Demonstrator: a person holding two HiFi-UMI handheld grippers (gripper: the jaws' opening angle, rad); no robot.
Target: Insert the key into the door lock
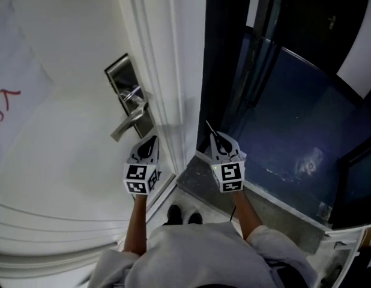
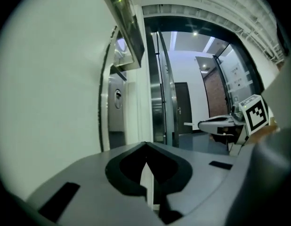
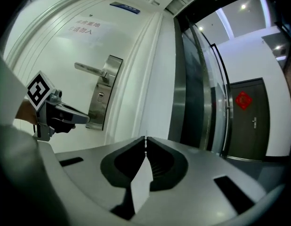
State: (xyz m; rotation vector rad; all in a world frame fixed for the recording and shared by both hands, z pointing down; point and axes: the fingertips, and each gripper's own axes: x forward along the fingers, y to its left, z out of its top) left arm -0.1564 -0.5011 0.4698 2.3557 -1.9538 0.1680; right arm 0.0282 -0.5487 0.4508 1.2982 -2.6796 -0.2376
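Observation:
A steel lock plate (image 1: 126,89) with a lever handle (image 1: 129,125) sits on the white door (image 1: 65,149). In the right gripper view the plate (image 3: 106,91) shows a small keyhole (image 3: 101,95) under the handle (image 3: 89,69). My right gripper (image 1: 218,138) is shut on a thin key (image 1: 210,128) that sticks out ahead of its tips, right of the door's edge and apart from the lock. The key shows edge-on at the jaw tips (image 3: 145,141). My left gripper (image 1: 151,140) hovers just below the handle, shut with nothing in it (image 2: 145,148).
The white door frame (image 1: 173,71) stands between the two grippers. Right of it are a dark metal-and-glass door (image 1: 245,59) and a dark blue floor (image 1: 293,119). A paper with red writing (image 1: 5,95) hangs on the door. A dark door with a red ornament (image 3: 243,100) stands beyond.

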